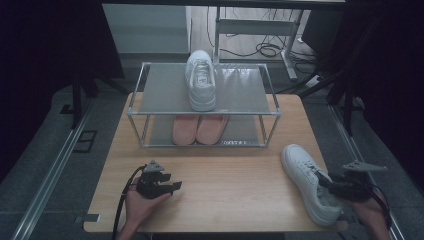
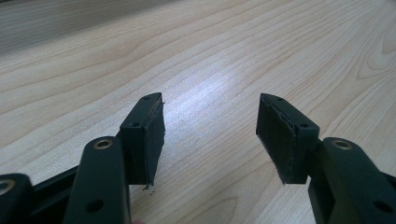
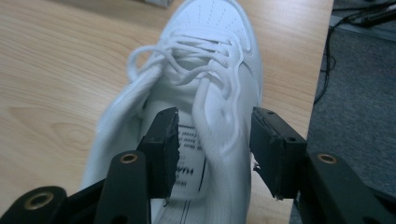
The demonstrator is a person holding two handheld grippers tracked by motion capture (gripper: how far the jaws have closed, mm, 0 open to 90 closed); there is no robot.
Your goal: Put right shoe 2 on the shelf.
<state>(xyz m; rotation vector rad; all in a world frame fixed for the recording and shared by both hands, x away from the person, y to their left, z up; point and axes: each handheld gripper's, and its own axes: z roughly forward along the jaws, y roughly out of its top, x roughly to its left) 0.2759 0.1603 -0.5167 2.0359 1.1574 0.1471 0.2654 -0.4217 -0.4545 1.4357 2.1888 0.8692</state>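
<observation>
The high view looks forward and down from above the near edge of the table [image 1: 210, 165], taking in its whole top and the shoe rack [image 1: 202, 102] at its far side. The left gripper view sits low, close over bare tabletop [image 2: 210, 56]. The right gripper view looks closely down on the white sneaker [image 3: 205, 93] at the table's right edge, a sneaker [image 1: 307, 180] shared with the high view.

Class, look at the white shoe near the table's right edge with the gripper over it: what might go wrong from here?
1. The white shoe lies close to the table edge; a nudge may tip it off.
2. The right gripper straddles one collar wall beside loose laces; a shallow grip may slip or snag them.
</observation>
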